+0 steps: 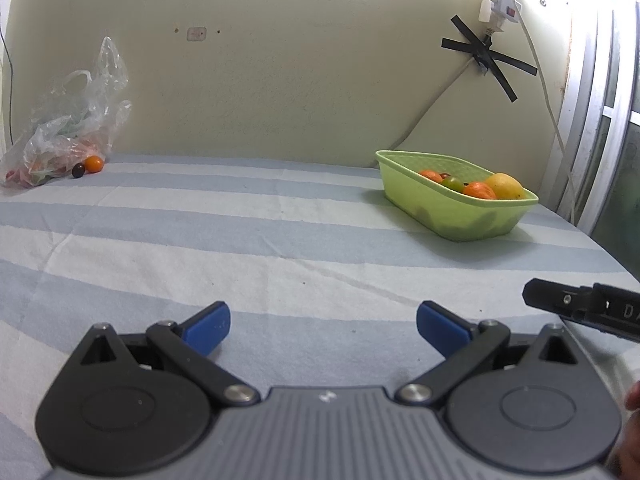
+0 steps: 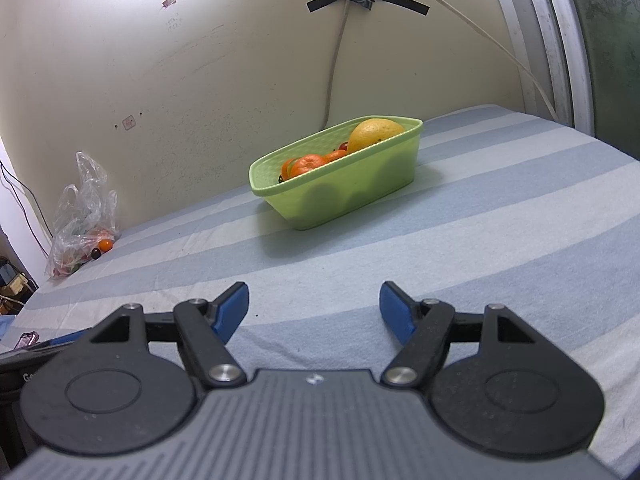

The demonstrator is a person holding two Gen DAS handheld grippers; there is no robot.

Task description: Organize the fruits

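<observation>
Two tools, both empty with jaws spread wide. In the left wrist view, the left tool (image 1: 323,326) sits at the bottom of the frame over the striped bed (image 1: 240,248). The green basket (image 1: 452,204) is at right centre, with a yellow fruit (image 1: 506,186), tangerines (image 1: 479,190) and a small green tomato (image 1: 454,183) inside. A clear plastic bag (image 1: 72,128) slumps at the far left by the wall, a small orange fruit (image 1: 94,163) and a dark one (image 1: 78,169) just beside it.

In the right wrist view, the right tool (image 2: 314,312) is bottom centre, nothing between its blue fingers (image 2: 232,312). Basket is centre frame, bag at middle left.
</observation>
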